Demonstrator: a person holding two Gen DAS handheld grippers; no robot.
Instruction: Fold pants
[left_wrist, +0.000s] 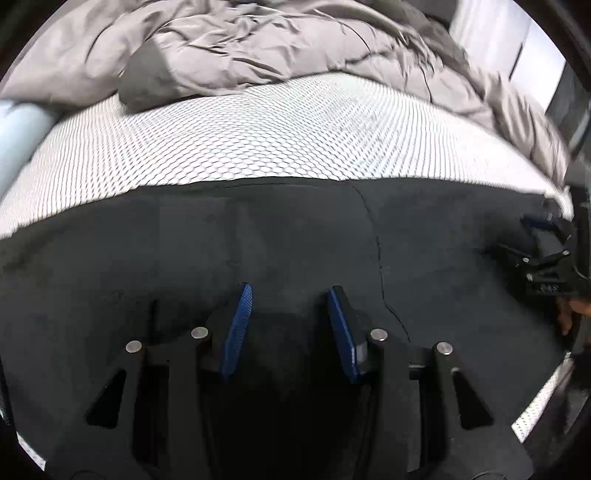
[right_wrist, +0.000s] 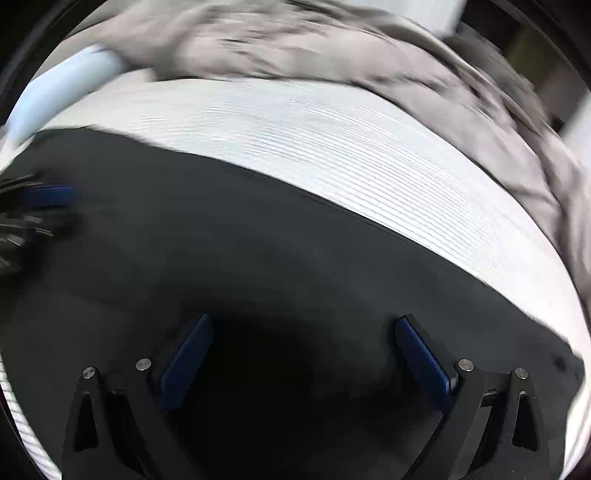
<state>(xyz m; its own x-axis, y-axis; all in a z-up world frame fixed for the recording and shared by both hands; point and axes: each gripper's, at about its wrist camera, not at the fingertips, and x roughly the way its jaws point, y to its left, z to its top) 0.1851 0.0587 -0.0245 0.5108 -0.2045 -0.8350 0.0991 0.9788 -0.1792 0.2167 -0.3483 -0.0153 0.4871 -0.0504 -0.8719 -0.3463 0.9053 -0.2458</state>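
- We see the dark pants (left_wrist: 258, 236) spread flat on the white honeycomb-patterned mattress (left_wrist: 258, 136), filling the lower half of both wrist views; a crumpled grey duvet (left_wrist: 258, 48) lies beyond at twelve o'clock.
- Our left gripper (left_wrist: 290, 295) hangs over the fabric with its blue pads partly apart; nothing sits between them, so we read it as released, holding nothing.
- Our right gripper (right_wrist: 303, 325) has its pads spread wide over the cloth, also empty. In the left view it shows at three o'clock, at the pants' edge.
- A seam (left_wrist: 380, 266) runs down the cloth at about one o'clock from the left gripper.
- We judge the step to be one between folds: the garment lies laid out and both claws are free, seeking the next hold.
- The next move calls for pinching an edge with each claw, level with one another, then lifting and carrying it across so the layers meet squarely without dragging the layer beneath.
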